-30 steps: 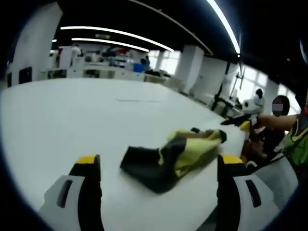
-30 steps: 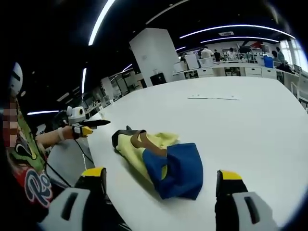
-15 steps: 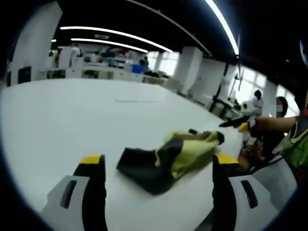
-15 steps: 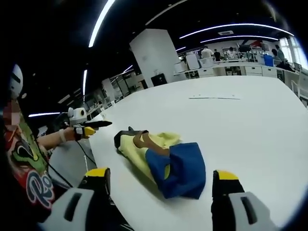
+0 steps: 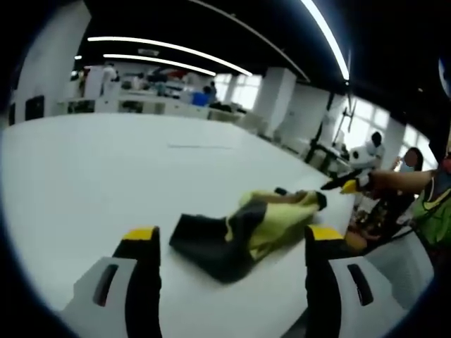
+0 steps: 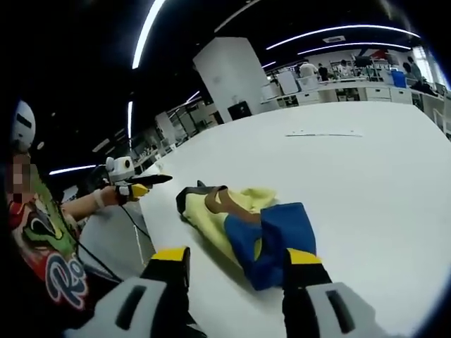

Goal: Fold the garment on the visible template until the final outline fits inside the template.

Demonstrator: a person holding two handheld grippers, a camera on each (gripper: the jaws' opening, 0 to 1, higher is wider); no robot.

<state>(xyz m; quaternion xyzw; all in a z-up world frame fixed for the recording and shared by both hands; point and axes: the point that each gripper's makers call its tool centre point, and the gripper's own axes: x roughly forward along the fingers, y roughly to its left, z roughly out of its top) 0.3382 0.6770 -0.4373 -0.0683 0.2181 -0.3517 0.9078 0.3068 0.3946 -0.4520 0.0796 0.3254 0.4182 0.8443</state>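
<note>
Your garment (image 6: pixel 250 229) lies crumpled near the counter (image 6: pixel 366 176) edge; soft, limp, light. Both claws, left (image 5: pixel 231 243) and right (image 6: pixel 236 262), released: pinch a hem corner

Left gripper (image 5: pixel 231 236) wide open, right gripper (image 6: pixel 236 257) narrower, both empty.

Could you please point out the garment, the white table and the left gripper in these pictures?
garment (image 6: pixel 271 236): right gripper view, on its blue part.
white table (image 5: pixel 106 169): left gripper view, on bare surface beyond the garment.
left gripper (image 5: pixel 230 243): left gripper view, midway between its yellow-tipped jaws.
</note>
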